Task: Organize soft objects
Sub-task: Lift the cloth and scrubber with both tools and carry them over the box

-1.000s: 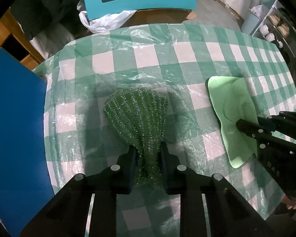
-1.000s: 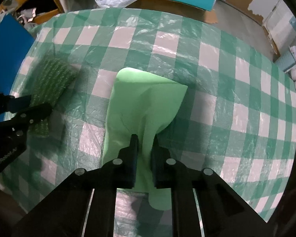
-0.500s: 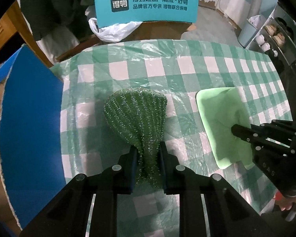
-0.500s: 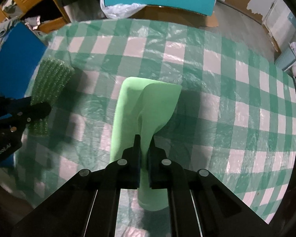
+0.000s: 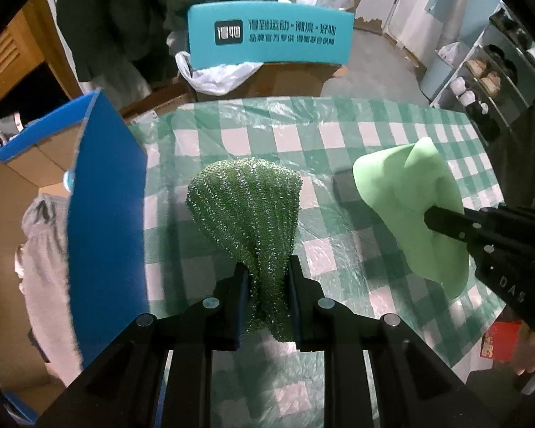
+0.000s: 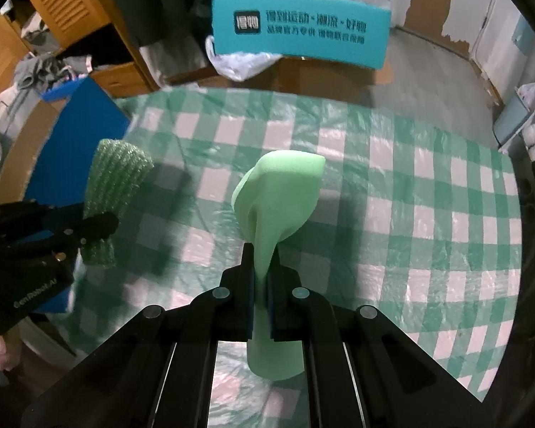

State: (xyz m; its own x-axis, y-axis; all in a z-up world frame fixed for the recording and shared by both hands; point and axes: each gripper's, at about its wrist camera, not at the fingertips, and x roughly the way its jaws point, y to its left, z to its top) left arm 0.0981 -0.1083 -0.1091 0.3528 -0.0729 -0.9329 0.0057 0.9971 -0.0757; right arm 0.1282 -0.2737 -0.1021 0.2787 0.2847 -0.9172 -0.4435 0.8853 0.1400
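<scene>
Left gripper [image 5: 266,274]: clamped on dark green knitted cloth [image 5: 248,210], pinched near its lower end; cloth hangs fanned out above the jaws, clear of checked tablecloth [image 5: 339,132].
Right gripper [image 6: 262,267]: clamped tight on pale green cloth [image 6: 281,192], folded and bunched between the pads, lower end drooping beneath the fingers; lifted clear of tablecloth.
Both cloths side by side, apart, not touching; knitted one nearer the box.
Blue cardboard box [image 5: 103,207]: open, at table's left edge, grey garment [image 5: 41,249] inside.
Teal chair back [image 5: 271,32]: behind far table edge, printed lettering.
White plastic bag [image 5: 217,75]: below chair back.
</scene>
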